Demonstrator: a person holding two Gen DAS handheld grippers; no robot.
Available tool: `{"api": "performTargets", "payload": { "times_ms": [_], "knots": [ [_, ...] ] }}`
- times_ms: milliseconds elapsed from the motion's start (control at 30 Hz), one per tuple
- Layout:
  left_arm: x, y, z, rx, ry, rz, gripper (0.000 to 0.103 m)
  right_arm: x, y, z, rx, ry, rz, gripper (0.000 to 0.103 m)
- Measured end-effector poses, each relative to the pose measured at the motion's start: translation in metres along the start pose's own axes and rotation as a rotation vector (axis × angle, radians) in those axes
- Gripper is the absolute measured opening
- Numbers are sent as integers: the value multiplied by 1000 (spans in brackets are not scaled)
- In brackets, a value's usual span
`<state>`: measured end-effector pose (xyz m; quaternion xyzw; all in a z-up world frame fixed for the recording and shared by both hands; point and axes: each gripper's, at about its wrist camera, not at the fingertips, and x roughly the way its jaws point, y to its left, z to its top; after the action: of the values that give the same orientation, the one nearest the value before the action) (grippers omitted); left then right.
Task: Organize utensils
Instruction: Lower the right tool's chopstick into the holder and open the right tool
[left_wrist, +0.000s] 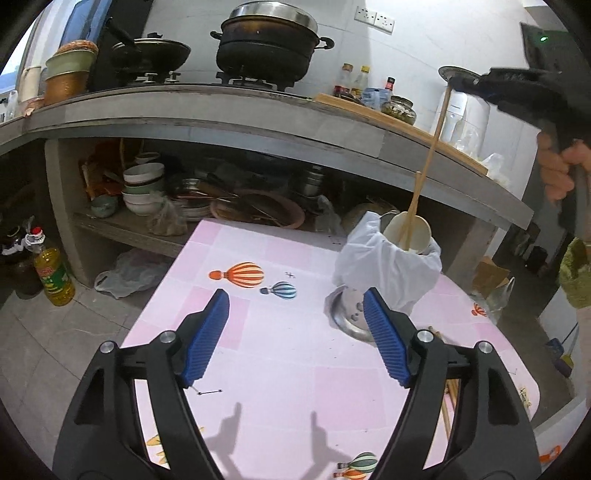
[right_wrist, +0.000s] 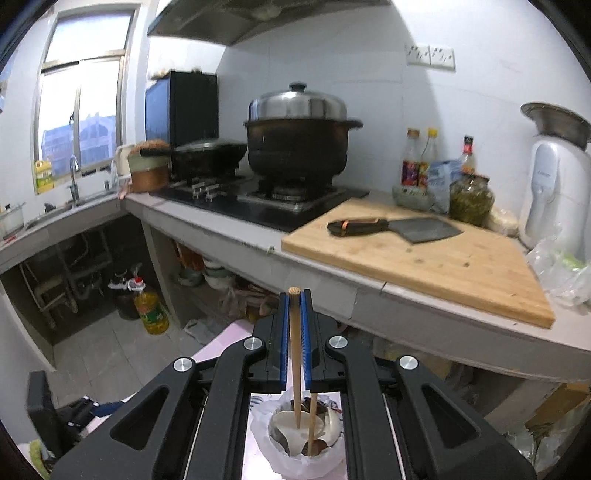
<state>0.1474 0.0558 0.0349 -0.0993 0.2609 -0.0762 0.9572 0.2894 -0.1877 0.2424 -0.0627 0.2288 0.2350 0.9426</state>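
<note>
My right gripper (right_wrist: 294, 295) is shut on a wooden chopstick (right_wrist: 294, 354) and holds it upright over a utensil holder (right_wrist: 306, 439) wrapped in white plastic. The chopstick's lower end is inside the holder beside a second chopstick (right_wrist: 313, 421) and a white spoon (right_wrist: 291, 430). In the left wrist view the right gripper (left_wrist: 456, 83) holds the chopstick (left_wrist: 430, 155) above the holder (left_wrist: 388, 266) on the pink table (left_wrist: 280, 354). My left gripper (left_wrist: 295, 332) is open and empty above the table, near the holder's metal base (left_wrist: 345, 314). More chopsticks (left_wrist: 448, 402) lie at the table's right edge.
A concrete counter (right_wrist: 332, 280) holds a stove with a black pot (right_wrist: 299, 144), a wok (right_wrist: 207, 151), a cutting board (right_wrist: 424, 258) with a cleaver (right_wrist: 402, 227), bottles and a jar. Bowls (left_wrist: 142, 188) stack on the shelf below. An oil bottle (left_wrist: 53, 273) stands on the floor.
</note>
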Motion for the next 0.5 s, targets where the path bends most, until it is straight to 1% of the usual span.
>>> {"api": "performTargets", "payload": {
  "times_ms": [133,267,500],
  "knots": [
    [-2,6,1,-5,-7,6,72,15,3,-12,-11,23,-10,6],
    [0,7,-1,-2,-1,7,72,31,7,-28,-25,66,-16,6],
    [6,7,-5,-1,17,2,73,55,9,-61,-19,148,3,6]
  ]
}}
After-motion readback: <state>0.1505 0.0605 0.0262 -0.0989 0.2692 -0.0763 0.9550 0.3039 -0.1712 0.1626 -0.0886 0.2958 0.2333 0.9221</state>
